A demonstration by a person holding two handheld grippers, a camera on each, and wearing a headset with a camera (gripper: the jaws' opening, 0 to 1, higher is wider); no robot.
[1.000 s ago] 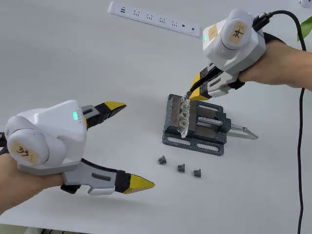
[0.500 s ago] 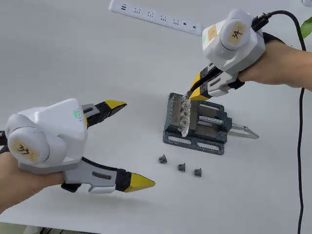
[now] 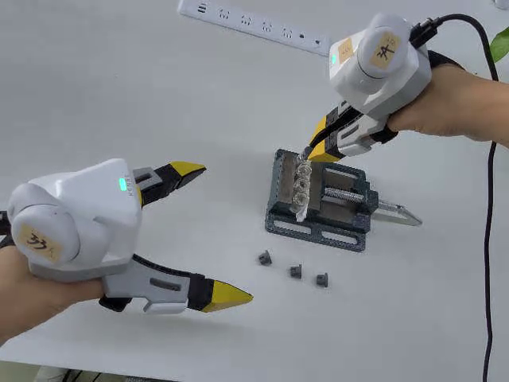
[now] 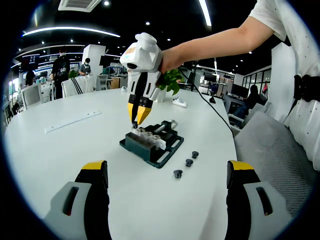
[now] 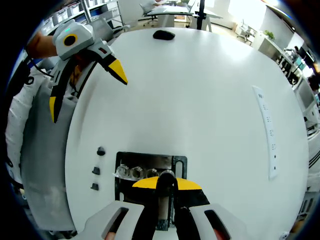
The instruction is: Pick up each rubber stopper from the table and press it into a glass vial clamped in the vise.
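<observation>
My left gripper (image 3: 227, 233) is nearest to me, low at the left of the head view. Its yellow-tipped jaws are spread wide with nothing between them. The right gripper view looks back at it from across the table (image 3: 119, 95) and shows the same wide gape.

Just past it, three loose stoppers (image 3: 296, 272) lie in a short row on the white top, apart from one another and near the front of the vise (image 3: 318, 231). In the left gripper view the loose stoppers (image 4: 188, 162) sit between my two jaw tips, well ahead of them.

The dark vise holds a row of glass vials (image 3: 301, 183) upright, and its screw handle (image 3: 394, 212) sticks out to the right.

My right gripper (image 3: 308, 153) reaches in from the upper right, its tips at the far end of the vial row. From the head view its jaws look almost together, and I cannot tell what they hold. The right gripper view, looking down along them, shows a dark round stopper (image 5: 166, 176) pinched between the yellow tips. It sits at the end of the row, beside three open vial mouths. Whether it touches a vial I cannot tell. The left gripper view takes the right gripper (image 4: 136, 117) from the side, pointing straight down onto the end vial.

Farthest off, a white power strip (image 3: 254, 28) lies on the table. A black cable (image 3: 489, 199) runs from the right gripper down the right edge. A green plant (image 4: 170, 80) stands behind the vise in the left gripper view.
</observation>
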